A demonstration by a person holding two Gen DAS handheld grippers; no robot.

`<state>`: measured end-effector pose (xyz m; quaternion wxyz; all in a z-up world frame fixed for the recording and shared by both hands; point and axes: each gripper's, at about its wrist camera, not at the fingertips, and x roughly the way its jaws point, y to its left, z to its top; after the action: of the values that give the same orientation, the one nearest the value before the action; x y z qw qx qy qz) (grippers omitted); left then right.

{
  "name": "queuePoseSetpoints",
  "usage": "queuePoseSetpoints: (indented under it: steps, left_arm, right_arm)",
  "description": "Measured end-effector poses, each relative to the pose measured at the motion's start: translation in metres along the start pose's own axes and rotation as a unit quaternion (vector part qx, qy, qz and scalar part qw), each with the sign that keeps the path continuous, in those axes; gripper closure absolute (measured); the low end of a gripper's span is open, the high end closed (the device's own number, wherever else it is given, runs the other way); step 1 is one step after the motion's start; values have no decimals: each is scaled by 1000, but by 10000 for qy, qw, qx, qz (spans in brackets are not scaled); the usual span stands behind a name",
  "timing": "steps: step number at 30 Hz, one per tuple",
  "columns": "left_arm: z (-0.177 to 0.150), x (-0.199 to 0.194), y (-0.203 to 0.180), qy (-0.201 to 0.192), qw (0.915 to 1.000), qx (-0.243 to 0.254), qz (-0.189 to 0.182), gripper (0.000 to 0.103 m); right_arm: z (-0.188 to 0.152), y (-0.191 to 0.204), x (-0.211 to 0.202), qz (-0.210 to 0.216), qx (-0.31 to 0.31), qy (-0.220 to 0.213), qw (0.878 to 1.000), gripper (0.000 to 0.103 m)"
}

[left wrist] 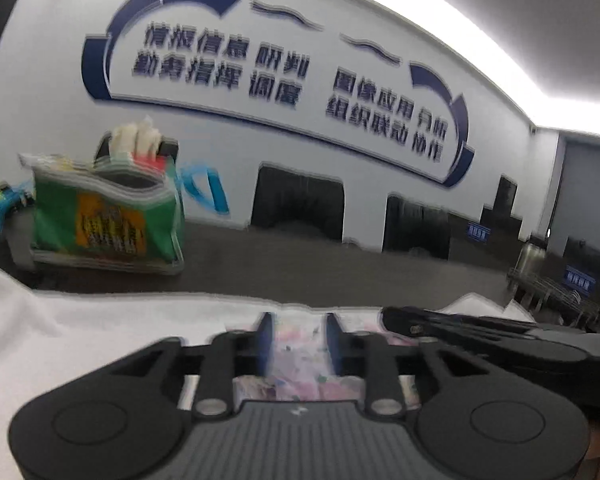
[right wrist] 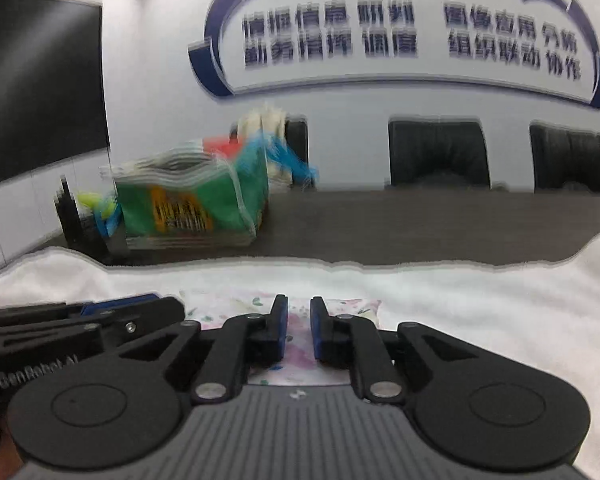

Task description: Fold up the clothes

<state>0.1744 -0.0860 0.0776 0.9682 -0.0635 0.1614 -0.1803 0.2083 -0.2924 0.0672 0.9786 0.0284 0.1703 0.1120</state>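
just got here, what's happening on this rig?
A person holds both grippers over a white garment with a pastel floral print, spread on a dark table. The left gripper and right gripper are open, side by side above the print, gripping nothing. No fold is visible yet.

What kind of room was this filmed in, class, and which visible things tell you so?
Probably an office meeting room: a long dark table, black high-backed chairs along its far side, and large blue lettering mounted on the white wall. A dark screen hangs on the side wall.
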Motion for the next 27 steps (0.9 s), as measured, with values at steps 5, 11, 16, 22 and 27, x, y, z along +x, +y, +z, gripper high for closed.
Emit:
queuePoseSetpoints:
  steps: [5,11,16,22,27]
  left_arm:
    - [27,-84,9,-150,9994,227,-197,31]
    - [-44,-167,54,1066,9938,46,318,15]
    - [-100,-173,80,1932,9727,-635,1118,15]
    - [-116,-196,73,1712,9738,-197,1487,14]
    - [-120,-195,65,1690,9707,79,1705,8]
  right_arm:
    - [28,33,-96,-177,-438,-834,9954,59]
    - [-23,91,-152,-5,-313,85,9995,21]
    - [-89,137,-147,82,278,1223,9921,11]
    - [-125,172,-148,2,189,1633,9864,1]
    - [-136,186,-146,-236,-147,1779,9836,1]
